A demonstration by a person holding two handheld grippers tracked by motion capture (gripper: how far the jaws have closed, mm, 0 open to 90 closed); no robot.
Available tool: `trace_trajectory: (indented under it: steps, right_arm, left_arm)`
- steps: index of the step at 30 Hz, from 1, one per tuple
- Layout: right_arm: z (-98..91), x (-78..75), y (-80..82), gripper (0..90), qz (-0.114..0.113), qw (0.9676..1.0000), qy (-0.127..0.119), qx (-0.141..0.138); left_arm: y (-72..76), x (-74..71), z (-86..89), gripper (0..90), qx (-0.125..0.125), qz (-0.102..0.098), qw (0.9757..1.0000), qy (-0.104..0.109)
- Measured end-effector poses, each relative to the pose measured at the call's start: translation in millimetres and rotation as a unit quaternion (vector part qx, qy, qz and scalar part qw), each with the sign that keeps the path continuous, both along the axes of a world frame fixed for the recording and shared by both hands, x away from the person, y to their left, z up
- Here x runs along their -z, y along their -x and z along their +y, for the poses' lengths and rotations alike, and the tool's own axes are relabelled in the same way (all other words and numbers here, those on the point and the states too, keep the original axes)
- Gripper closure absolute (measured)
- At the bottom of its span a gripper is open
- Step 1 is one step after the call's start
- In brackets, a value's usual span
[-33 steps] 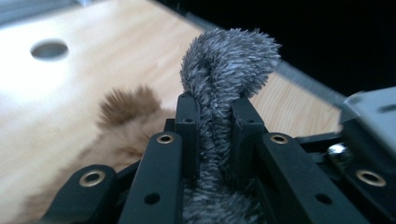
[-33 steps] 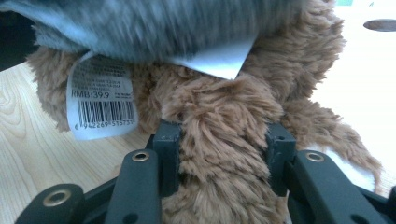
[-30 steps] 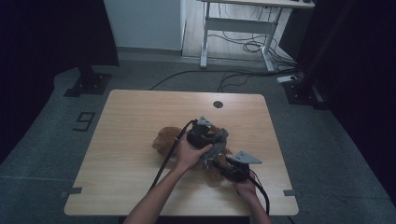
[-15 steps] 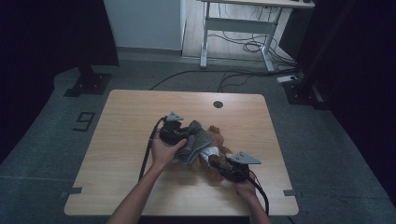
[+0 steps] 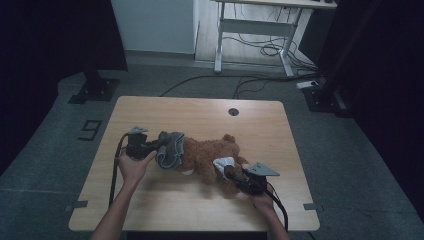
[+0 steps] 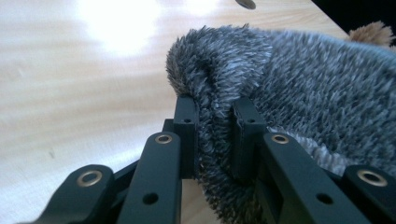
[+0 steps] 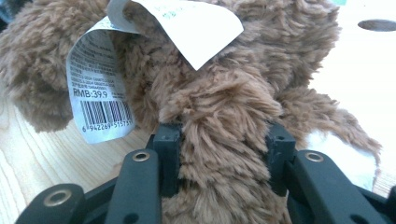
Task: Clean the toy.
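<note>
Grey fuzzy garment [image 5: 170, 149] clamped in left gripper [image 5: 150, 147], half off brown plush bear [image 5: 210, 157] lying mid-table; right gripper [image 5: 235, 177] pinches its limb. Undressing step; next, steady leftward pull, bear anchored

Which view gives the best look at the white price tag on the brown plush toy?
The right gripper view: the price tag hangs close to the camera against the brown plush toy, barcode and printed price legible. In the high view the tag is just a small white patch near the right hand-held gripper. The left gripper view looks at the grey garment instead.
</note>
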State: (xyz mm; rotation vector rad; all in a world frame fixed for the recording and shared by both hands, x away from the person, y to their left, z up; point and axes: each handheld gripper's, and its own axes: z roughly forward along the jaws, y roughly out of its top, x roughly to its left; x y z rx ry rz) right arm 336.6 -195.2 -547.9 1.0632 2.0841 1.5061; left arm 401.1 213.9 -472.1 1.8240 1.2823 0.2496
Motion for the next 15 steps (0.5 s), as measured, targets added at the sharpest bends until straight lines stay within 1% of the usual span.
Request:
trace_trajectory:
  steps: [2,5,6,7,8,10,12,13,14,15]
  right_arm:
    - [-0.4,0.2,-0.8,59.2,0.001,1.0,0.0,0.001]
    - [-0.5,0.2,-0.9,59.3,0.0,1.0,0.006,0.004]
    - [0.3,0.2,-0.6,59.4,-0.005,0.9998,0.016,0.009]
    - [0.3,0.2,-0.6,59.4,-0.005,0.9998,0.016,0.009]
    - [0.2,0.2,-0.8,59.5,-0.006,0.9997,0.019,0.012]
    - [-1.0,0.3,-2.9,59.6,-0.003,0.9997,0.018,0.017]
    - [-5.0,0.4,-8.3,59.8,-0.002,0.9992,0.022,0.035]
    - [-7.2,0.3,-10.0,59.8,0.0,0.9991,0.02,0.038]
    - [-8.8,0.4,-11.2,59.8,0.002,0.999,0.019,0.041]
    - [-8.8,0.4,-11.2,59.8,0.002,0.999,0.019,0.041]
  left_arm:
    - [1.2,7.0,-2.3,75.2,0.003,0.005,1.0,-0.001]
    - [1.1,9.1,-5.4,75.3,0.003,0.004,1.0,0.003]
    - [-0.3,7.5,-8.3,75.5,0.006,0.003,0.9999,0.009]
    - [-0.3,7.5,-8.3,75.5,0.006,0.003,0.9999,0.009]
    - [-1.4,6.2,-9.7,75.5,0.007,0.003,0.9998,0.017]
    - [-3.6,3.8,-13.8,75.7,0.01,0.005,0.9991,0.04]
    - [-5.3,0.8,-21.2,75.8,0.015,0.003,0.9995,0.027]
    - [-7.4,-2.1,-25.0,75.7,0.018,0.002,0.9995,0.026]
    - [-7.4,-2.1,-25.0,75.7,0.018,0.002,0.9995,0.026]
    - [-8.3,-4.6,-25.3,75.7,0.018,0.0,0.9993,0.031]
